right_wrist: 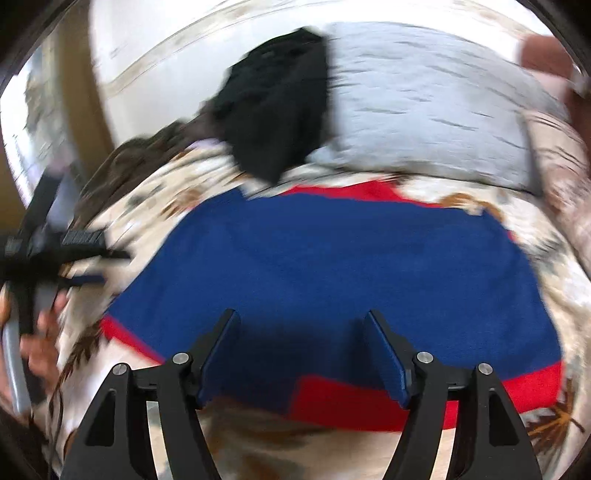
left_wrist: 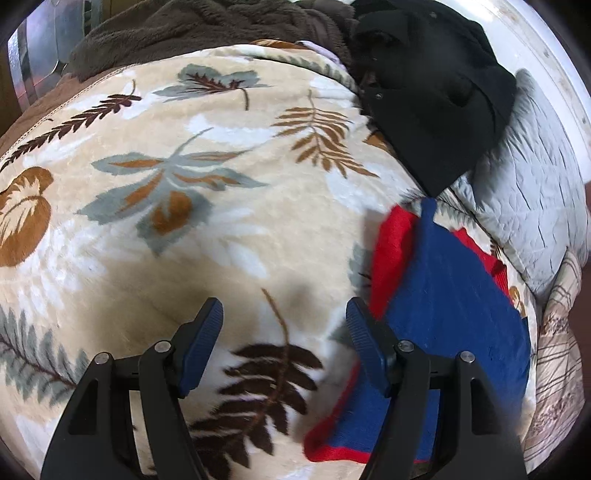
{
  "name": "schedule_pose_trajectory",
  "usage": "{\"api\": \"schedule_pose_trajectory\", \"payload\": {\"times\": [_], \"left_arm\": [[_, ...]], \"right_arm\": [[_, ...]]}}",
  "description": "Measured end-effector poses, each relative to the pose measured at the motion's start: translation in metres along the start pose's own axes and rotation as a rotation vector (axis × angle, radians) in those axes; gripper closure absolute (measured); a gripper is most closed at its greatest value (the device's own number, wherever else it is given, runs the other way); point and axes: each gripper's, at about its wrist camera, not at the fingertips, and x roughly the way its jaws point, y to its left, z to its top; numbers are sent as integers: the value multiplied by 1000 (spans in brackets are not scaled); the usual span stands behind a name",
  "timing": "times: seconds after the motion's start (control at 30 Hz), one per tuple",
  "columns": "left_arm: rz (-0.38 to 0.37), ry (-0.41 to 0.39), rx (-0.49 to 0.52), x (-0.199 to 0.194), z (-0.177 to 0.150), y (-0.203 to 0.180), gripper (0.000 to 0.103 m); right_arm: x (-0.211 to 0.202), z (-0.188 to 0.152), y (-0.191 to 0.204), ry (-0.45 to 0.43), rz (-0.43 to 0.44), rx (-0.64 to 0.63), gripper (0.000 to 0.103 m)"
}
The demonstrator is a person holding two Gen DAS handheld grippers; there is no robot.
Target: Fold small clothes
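Your landmark is the blue-and-red garment (right_wrist: pixel 332 266), lying flat on the leaf-print blanket (left_wrist: pixel 207 229). Blue panel up, red showing along its near and far edges.

Your right gripper (right_wrist: pixel 301 349) hangs directly over the garment's near edge, fingers spread wide, nothing between them; touching the cloth or not, cannot tell.

Your left gripper (left_wrist: pixel 284 339) sits just off the garment's left side, above bare blanket, fingers wide apart and empty. The right wrist view catches it blurred at the garment's far left, held in your hand (right_wrist: pixel 40 343).

Beyond the garment: a black garment (left_wrist: pixel 436 99) draped partly over a grey quilted pillow (left_wrist: pixel 524 206). Brown fleece (left_wrist: pixel 207 26) bunched further left of those.
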Motion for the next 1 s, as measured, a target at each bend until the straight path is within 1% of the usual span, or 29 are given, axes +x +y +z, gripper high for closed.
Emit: {"api": "schedule_pose_trajectory", "payload": {"times": [0.17,0.23,0.3,0.37,0.4,0.47,0.5,0.57,0.6,0.63,0.7,0.73,0.8,0.83,0.87,0.9,0.93,1.0], "left_arm": [[-49,29,-49,3,11,18,34],[-71,50,-62,6,13,23,34],[-90,68,-73,9,14,27,34],[-101,78,-81,10,15,28,34],[-105,81,-83,11,15,28,34],[-111,86,-81,12,15,27,34],[-119,91,-76,13,15,26,34],[-137,102,-74,14,15,25,34],[-160,115,-71,16,15,23,34],[-181,124,-72,16,15,22,34],[-255,150,-82,19,16,19,34],[-286,161,-84,19,17,17,34],[-370,190,-77,22,21,8,34],[-399,201,-74,25,24,4,33],[-430,214,-73,28,27,-2,30],[-471,238,-73,35,33,-10,22],[-493,263,-71,41,36,-17,20],[-499,336,-72,62,43,-34,20]], "right_arm": [[18,-6,62,57,97,-170,31],[23,-9,85,67,111,-244,30],[32,-12,110,96,110,-335,29],[41,-17,130,125,90,-428,28],[47,-20,143,132,56,-502,27],[58,-25,159,129,-41,-613,27],[61,-27,163,120,-69,-639,28],[65,-26,166,90,-92,-652,30],[67,-24,165,80,-103,-643,39],[68,-23,163,69,-108,-630,60],[69,-19,153,52,-109,-590,80],[66,-18,150,37,-97,-572,86],[54,-15,143,-12,-72,-541,92],[48,-14,141,-33,-67,-535,93],[41,-13,138,-59,-61,-526,93],[38,-12,136,-71,-55,-517,94],[36,-11,133,-81,-46,-500,94],[35,-9,129,-83,-28,-470,94]]}}
